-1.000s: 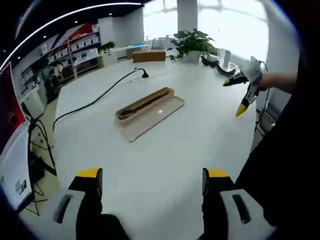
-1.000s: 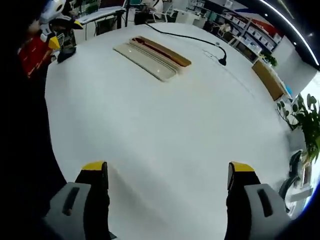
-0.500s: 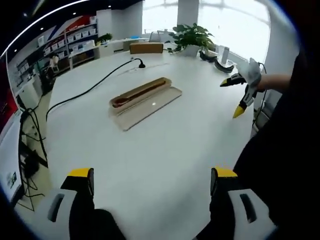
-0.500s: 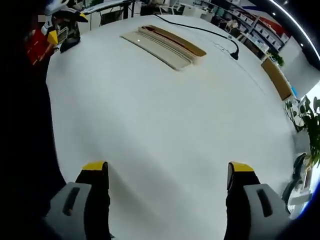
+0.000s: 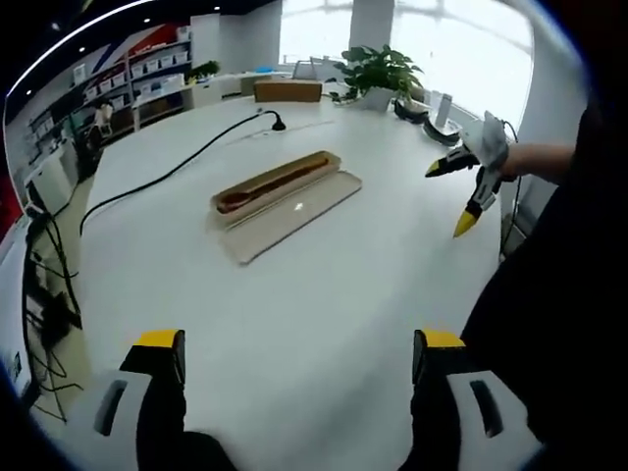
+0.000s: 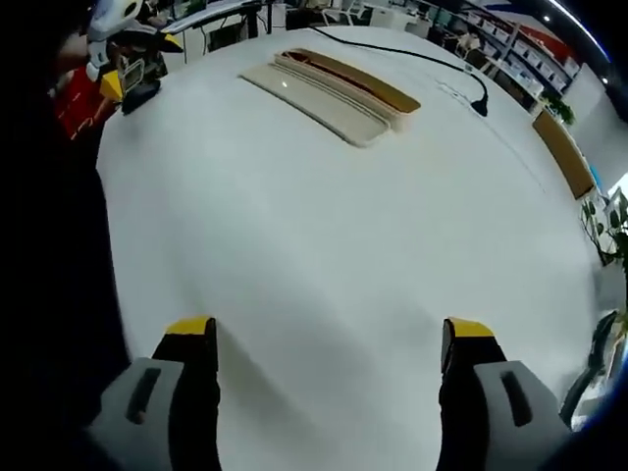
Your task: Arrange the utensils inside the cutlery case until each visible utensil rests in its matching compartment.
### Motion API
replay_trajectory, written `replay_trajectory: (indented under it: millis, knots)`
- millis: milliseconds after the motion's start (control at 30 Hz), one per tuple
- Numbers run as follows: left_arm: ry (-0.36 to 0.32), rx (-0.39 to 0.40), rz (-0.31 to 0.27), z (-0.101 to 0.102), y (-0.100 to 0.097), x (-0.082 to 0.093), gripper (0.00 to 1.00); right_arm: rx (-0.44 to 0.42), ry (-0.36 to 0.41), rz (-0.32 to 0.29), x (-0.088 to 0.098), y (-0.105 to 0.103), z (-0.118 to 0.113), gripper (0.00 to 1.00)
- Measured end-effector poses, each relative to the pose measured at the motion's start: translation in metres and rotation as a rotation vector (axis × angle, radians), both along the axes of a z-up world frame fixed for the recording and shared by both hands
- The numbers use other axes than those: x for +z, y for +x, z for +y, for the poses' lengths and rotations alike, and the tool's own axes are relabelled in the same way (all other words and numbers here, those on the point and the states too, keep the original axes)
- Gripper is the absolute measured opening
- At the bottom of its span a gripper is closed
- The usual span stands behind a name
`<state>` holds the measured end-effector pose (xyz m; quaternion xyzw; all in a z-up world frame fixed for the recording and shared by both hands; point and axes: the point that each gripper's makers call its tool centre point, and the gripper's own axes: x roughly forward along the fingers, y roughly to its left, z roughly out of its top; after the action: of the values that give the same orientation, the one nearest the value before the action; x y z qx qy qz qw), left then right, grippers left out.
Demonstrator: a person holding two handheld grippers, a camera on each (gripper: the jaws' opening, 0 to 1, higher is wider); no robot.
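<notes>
Both views have drifted a little nearer the cutlery case (image 5: 280, 201), which lies open mid-table (image 5: 294, 314) with a dark utensil (image 5: 267, 188) in its far tray. Left tool (image 5: 294, 343) and right tool (image 6: 329, 334) hang released, empty, well apart from it. Best approach: come in low along the case's length and pinch the utensil's handle.

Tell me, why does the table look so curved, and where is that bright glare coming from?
Left gripper view: the fisheye lens bends the white table; washed-out windows behind the potted plant blow out, and a glint sits on the open cutlery case. Right gripper view: the table bulges likewise, and soft shadows trail each jaw.
</notes>
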<state>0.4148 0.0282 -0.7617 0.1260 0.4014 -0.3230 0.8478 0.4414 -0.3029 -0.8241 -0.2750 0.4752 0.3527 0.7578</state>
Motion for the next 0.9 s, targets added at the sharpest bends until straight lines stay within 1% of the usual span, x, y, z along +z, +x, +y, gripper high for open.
replay_trajectory:
  millis: [100, 367, 533, 667, 733, 767, 900]
  knots:
    - [0.001, -0.009, 0.008, -0.002, 0.003, -0.003, 0.98, 0.025, 0.005, 0.009, -0.001, 0.004, 0.006, 0.94]
    - [0.007, -0.052, 0.005, -0.012, 0.024, -0.008, 0.97, 0.093, 0.009, 0.04, -0.003, 0.019, 0.022, 0.91]
    - [0.041, -0.099, 0.007, -0.014, 0.04, -0.016, 0.97, 0.134, 0.005, 0.039, -0.002, 0.034, 0.032, 0.89]
    - [0.041, -0.117, 0.013, -0.018, 0.051, -0.022, 0.97, 0.162, 0.004, 0.04, -0.002, 0.048, 0.041, 0.87]
    - [0.071, -0.136, 0.006, -0.019, 0.056, -0.026, 0.97, 0.18, 0.005, 0.04, -0.002, 0.054, 0.047, 0.87]
    - [0.086, -0.16, -0.003, -0.02, 0.058, -0.026, 0.97, 0.188, 0.005, 0.042, -0.002, 0.056, 0.049, 0.87]
    - [0.065, -0.165, 0.002, -0.027, 0.068, -0.028, 0.97, 0.234, 0.003, 0.041, -0.002, 0.064, 0.06, 0.87]
